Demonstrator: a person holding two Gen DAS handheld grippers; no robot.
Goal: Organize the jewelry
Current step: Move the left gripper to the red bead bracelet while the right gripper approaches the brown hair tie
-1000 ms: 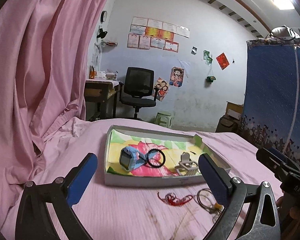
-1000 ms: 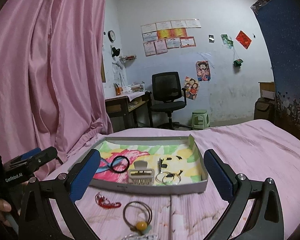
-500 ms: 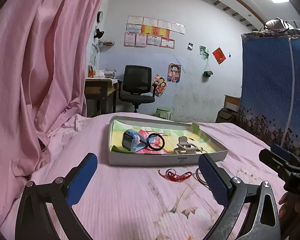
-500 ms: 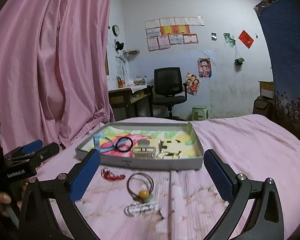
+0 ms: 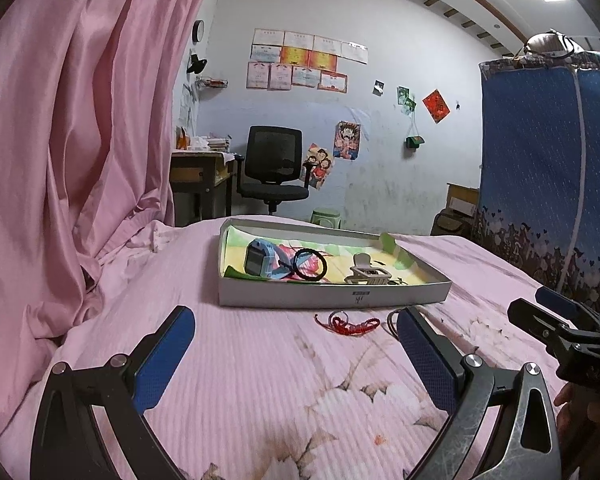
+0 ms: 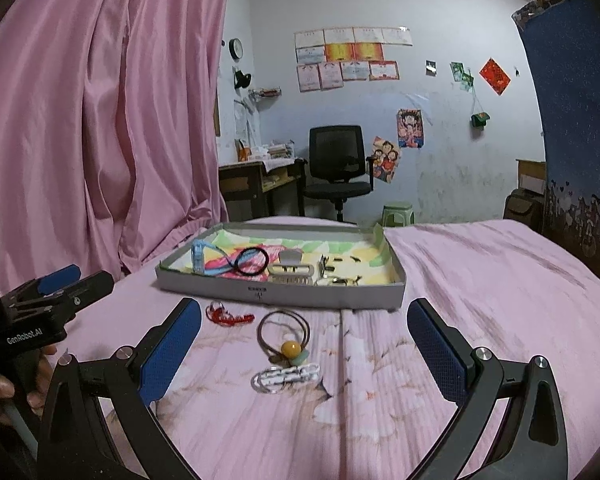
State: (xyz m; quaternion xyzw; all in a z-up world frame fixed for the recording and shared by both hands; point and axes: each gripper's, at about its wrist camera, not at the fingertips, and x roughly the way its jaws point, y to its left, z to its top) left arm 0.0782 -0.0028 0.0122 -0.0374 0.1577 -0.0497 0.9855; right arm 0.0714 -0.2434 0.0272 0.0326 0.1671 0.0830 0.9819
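Observation:
A shallow grey box [image 5: 332, 294] [image 6: 284, 290] sits on the pink bedspread and holds a blue watch [image 5: 260, 261], a black hair tie [image 6: 252, 261], a hair claw [image 6: 292, 270] and small metal pieces. In front of it lie a red string bracelet [image 5: 350, 324] [image 6: 228, 316], a brown hair tie with a yellow bead [image 6: 286, 336] and a white clip [image 6: 286, 376]. My left gripper [image 5: 296, 360] is open and empty, short of the bracelet. My right gripper [image 6: 304, 356] is open and empty, its blue pads either side of the bead tie and clip.
A pink curtain [image 5: 68, 140] hangs at the left of the bed. A blue wardrobe [image 5: 548, 184] stands at the right. A black office chair [image 6: 336, 168], a desk [image 6: 260, 180] and a green stool [image 6: 398, 214] are beyond the bed's far edge.
Both grippers have drawn back and dropped lower toward the bedspread, so the box looks farther off. The loose bracelet, bead tie and clip have come fully into view. Both stay open.

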